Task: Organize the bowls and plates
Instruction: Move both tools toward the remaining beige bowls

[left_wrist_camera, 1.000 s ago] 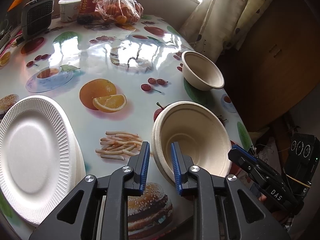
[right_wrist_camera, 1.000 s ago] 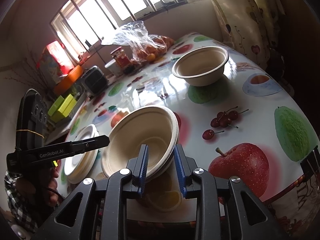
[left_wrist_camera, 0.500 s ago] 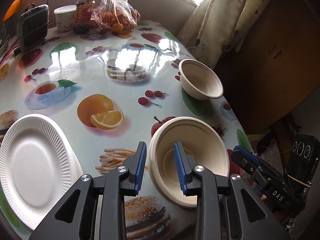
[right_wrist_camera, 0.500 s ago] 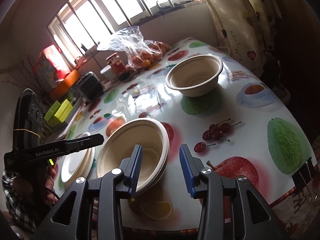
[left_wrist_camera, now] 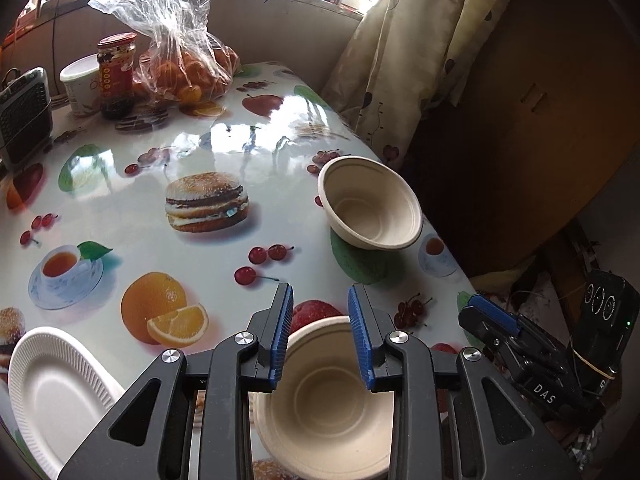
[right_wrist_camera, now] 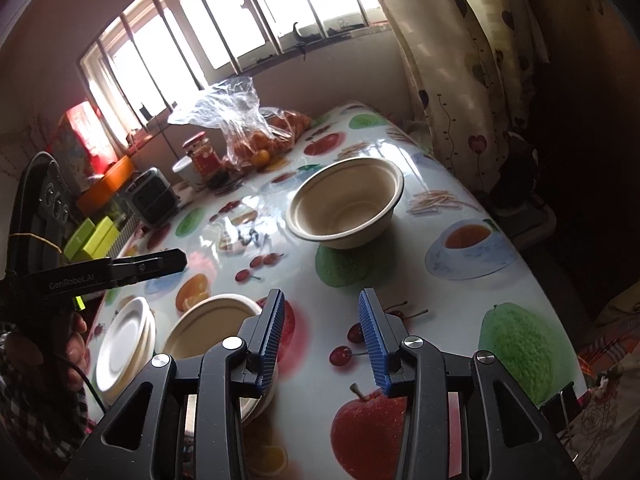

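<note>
left gripper (left_wrist_camera: 320,336) jaws spread, nothing pinched, blue pads apart above the near bowl (left_wrist_camera: 320,412); pads not touching its rim in the left wrist view. right gripper (right_wrist_camera: 322,340) jaws also spread and empty, over bare tablecloth with cherry print, the near bowl just to its left and partly behind the left finger. near bowl is a beige paper bowl, upright, sitting on the table (left_wrist_camera: 224,264) close to the near edge. stack of white ribbed paper plates (left_wrist_camera: 56,392) to the bowl's left, near but apart, at the table's near left edge. second beige paper bowl (right_wrist_camera: 346,208) upright further back toward the right edge, well apart from the near one, resting over a green fruit print. at the far end under the window: plastic bag of oranges (left_wrist_camera: 180,52), red-lidded jar (left_wrist_camera: 117,76), white tub (left_wrist_camera: 80,84), small grey grilled appliance (left_wrist_camera: 24,112). curtain (left_wrist_camera: 412,52) hangs at far right.
</note>
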A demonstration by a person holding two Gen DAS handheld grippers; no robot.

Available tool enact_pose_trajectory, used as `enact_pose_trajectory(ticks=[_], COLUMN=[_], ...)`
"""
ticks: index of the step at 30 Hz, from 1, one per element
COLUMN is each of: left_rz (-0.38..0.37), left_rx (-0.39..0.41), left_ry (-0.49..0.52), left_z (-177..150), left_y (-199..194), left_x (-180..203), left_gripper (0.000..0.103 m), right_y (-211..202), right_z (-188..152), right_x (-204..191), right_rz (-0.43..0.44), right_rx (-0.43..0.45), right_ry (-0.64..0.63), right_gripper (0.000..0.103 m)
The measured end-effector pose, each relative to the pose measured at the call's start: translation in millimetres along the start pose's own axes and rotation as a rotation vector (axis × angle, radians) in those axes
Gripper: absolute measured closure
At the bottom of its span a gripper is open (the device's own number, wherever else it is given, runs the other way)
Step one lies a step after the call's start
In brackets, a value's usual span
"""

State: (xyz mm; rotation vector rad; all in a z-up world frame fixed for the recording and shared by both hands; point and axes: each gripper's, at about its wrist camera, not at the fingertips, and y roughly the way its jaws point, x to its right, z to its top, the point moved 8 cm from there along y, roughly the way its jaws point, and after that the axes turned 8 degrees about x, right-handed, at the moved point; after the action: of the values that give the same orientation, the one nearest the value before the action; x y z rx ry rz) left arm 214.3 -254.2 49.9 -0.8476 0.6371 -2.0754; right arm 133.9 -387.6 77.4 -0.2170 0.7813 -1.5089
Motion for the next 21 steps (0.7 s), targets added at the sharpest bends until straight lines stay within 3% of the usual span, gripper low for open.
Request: enact_pose_trajectory(ticks=[12,21], left_rz=[0.012,0.001], left_rx=[0.012,-0.032], left_ry=[0.056,0.081], left_z=[48.2,65.0], left_y=[30.8,60.1], left_x=[-3.5,-5.8], left_gripper=[0.073,0.073], right_y=[22.7,47.7], right_z=[35.4,49.2], right_x=[30.3,42.6], right_rz=[-0.064,-0.086], right_rx=[0.026,0.014], right_ry=[-0.008,-0.018], right_gripper=[0.065,0.065])
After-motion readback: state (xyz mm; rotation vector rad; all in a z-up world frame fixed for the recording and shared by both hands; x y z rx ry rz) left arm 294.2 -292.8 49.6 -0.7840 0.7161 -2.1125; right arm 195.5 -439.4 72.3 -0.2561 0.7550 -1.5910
